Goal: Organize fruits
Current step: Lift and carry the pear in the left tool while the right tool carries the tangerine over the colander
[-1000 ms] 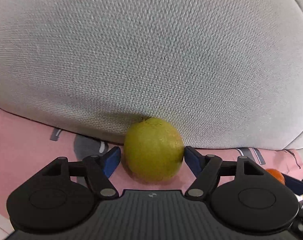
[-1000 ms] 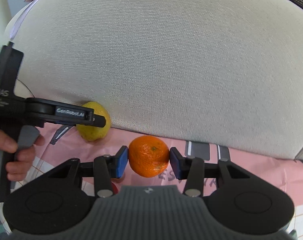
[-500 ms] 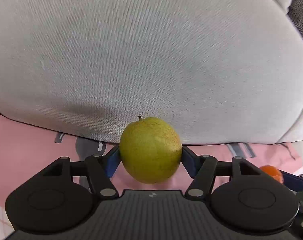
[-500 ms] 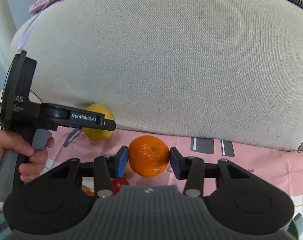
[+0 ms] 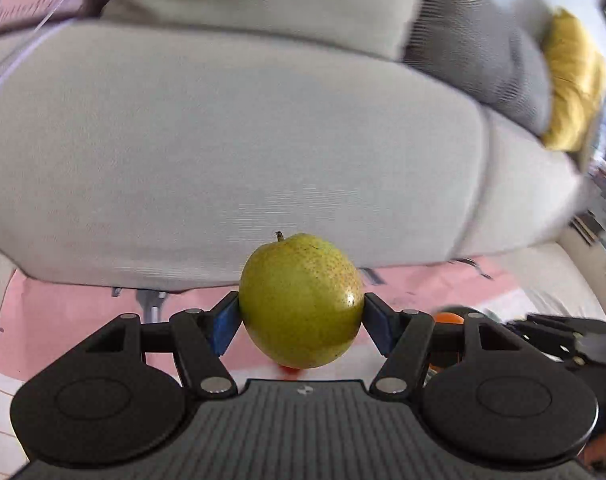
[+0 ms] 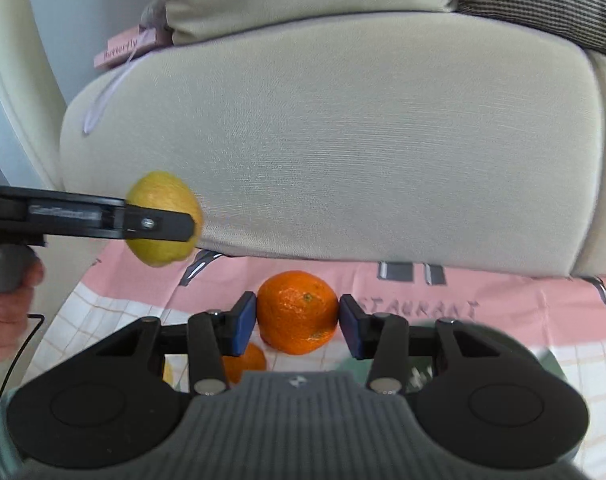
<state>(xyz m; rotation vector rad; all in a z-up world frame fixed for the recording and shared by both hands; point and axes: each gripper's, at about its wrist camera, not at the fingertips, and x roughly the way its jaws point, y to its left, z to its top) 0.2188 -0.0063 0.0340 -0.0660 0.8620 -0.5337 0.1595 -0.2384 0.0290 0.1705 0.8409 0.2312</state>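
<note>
Pear [image 5: 301,300] pinched in left hand-held gripper [image 5: 301,320] whose jaws just closed, mandarin [image 6: 298,312] pinched in right hand-held gripper [image 6: 298,322], sofa cushion [image 6: 343,140] behind.

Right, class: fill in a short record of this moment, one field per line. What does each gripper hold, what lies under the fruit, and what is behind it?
left gripper: shut on the green pear, lifted clear of the cloth
right gripper: shut on the orange
surface: pink printed cloth
loose fruit: second orange below the right fingers
backdrop: beige sofa cushion
</note>
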